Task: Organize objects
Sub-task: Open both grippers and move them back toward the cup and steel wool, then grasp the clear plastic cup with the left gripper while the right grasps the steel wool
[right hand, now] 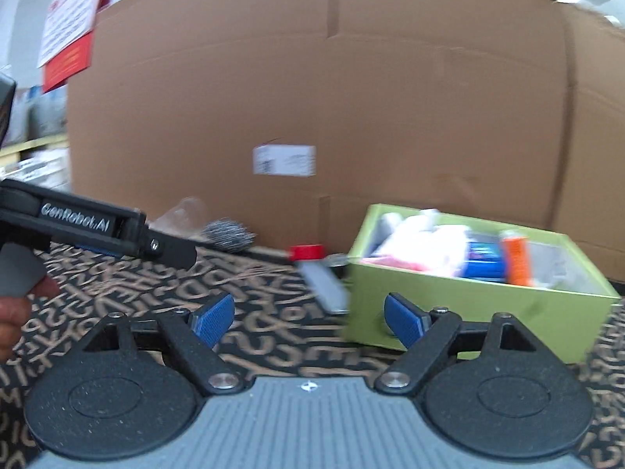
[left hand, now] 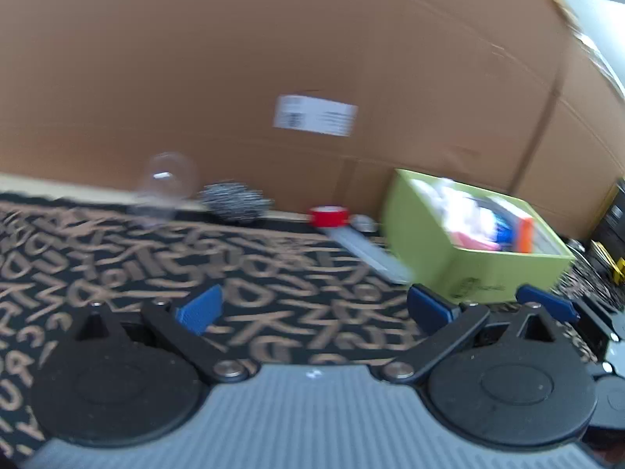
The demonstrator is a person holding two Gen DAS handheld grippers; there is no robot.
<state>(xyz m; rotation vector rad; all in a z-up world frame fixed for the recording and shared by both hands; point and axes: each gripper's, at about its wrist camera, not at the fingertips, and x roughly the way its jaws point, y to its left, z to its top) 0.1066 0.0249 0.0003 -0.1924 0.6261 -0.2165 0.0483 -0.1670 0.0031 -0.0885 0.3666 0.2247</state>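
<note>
Boxes: one lime-green cardboard box (right hand: pixel 468 305), at 3 o'clock, packed with blurred colourful items.
Loose items: one red cap (right hand: pixel 308 252), one steel-wool scrubber (right hand: pixel 228 236), at 12 o'clock.
Left gripper (left hand: pixel 312 308): jaws apart, empty.
Right gripper (right hand: pixel 308 318): jaws apart, empty.

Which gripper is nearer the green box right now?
Right. The right gripper is open just short of the green box, its right finger overlapping the front wall. The left gripper, also open, sits farther left, over the patterned cloth.

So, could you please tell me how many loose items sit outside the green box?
5, near the cardboard wall: clear cup, steel scrubber, red cap, grey bar, small metal piece. Others may hide behind the green box.
</note>
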